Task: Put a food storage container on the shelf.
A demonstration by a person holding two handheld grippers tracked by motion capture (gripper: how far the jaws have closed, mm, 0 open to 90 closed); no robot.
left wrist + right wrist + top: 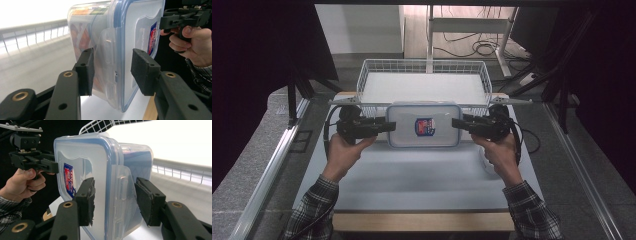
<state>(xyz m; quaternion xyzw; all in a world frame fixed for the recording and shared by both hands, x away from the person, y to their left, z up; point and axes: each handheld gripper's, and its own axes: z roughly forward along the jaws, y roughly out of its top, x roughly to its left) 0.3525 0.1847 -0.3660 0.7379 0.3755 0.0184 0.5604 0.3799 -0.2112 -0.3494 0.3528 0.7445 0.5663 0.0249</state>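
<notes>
High view places the clear rectangular plastic container with the blue-sealed lid and red-and-blue label [424,125] between your two hands, above the pale table top [412,180] and just in front of the white wire basket [372,67]. You hold it level, lid upward, its long axis running from one gripper to the other.

Your left gripper [384,125] meets the container at its left short end, and your right gripper [455,123] meets it at the opposite short end. Each gripper lies roughly level, pointing inward at the container.

Left gripper view shows your black jaws set either side of the container's end flap: one pad [86,71] lies against the clear body side, the other pad [145,71] sits on the lid side. The jaws stand partly spread and pinch that end of the container. Your right hand [192,41] appears beyond the far end, around the other gripper.

Right gripper view gives the mirrored arrangement. One pad [87,201] bears on the lid face near the label, the other pad [148,201] stands on the body side by the latch flap; whether that second pad makes full contact you cannot confirm. The jaws are partly spread around the container's end. Your left hand [23,183] shows past the far end.
</notes>
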